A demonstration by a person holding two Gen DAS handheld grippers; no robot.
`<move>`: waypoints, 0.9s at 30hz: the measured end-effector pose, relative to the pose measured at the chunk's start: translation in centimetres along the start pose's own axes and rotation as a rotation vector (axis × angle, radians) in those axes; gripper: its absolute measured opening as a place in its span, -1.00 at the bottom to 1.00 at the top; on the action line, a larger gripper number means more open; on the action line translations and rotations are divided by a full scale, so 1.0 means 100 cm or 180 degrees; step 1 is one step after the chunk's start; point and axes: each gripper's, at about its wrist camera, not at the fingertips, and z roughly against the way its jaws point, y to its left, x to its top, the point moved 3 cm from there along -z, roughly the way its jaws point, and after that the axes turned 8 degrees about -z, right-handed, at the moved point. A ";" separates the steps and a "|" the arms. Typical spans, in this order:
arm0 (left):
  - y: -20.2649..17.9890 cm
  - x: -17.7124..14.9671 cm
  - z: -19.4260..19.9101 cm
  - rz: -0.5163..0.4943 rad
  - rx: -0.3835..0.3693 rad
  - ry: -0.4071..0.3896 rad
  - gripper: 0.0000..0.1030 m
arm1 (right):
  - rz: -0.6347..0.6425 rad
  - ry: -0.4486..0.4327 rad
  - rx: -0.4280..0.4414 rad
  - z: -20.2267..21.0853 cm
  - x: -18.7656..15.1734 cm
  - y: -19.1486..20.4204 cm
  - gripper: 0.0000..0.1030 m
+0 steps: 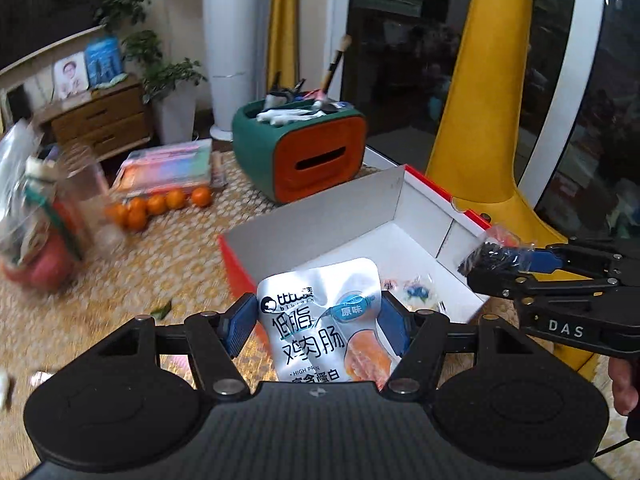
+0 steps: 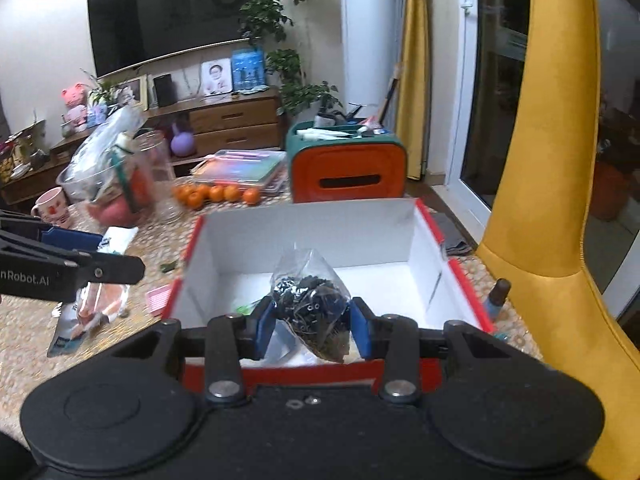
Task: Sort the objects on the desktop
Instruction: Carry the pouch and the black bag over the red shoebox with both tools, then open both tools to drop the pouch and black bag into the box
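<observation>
My left gripper [image 1: 316, 320] is shut on a silver chicken-sausage packet [image 1: 320, 320] and holds it at the near left corner of the open red-and-white box [image 1: 312, 216]. In the right wrist view the packet [image 2: 96, 304] hangs from the left gripper [image 2: 100, 248] left of the box [image 2: 304, 236]. My right gripper [image 2: 312, 322] is shut on a clear bag of small black parts [image 2: 310, 304], held over the box's near edge. In the left wrist view that bag [image 1: 490, 256] sits at the right gripper's tips [image 1: 516, 260], over the box's right side. Small wrapped candies [image 1: 408, 290] lie inside the box.
A green-and-orange organizer [image 1: 304, 152] with pens stands behind the box. Several oranges [image 1: 160, 204], stacked books [image 1: 168, 168], a clear bag of items [image 1: 44, 216], a pink mug [image 2: 52, 206], a small bottle [image 2: 496, 296] and a yellow chair [image 2: 560, 240] surround it.
</observation>
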 end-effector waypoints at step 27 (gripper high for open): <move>-0.039 -0.002 -0.116 -0.0441 0.0088 0.0359 0.27 | 0.0037 0.0566 -0.0333 -0.115 0.000 -0.042 -0.22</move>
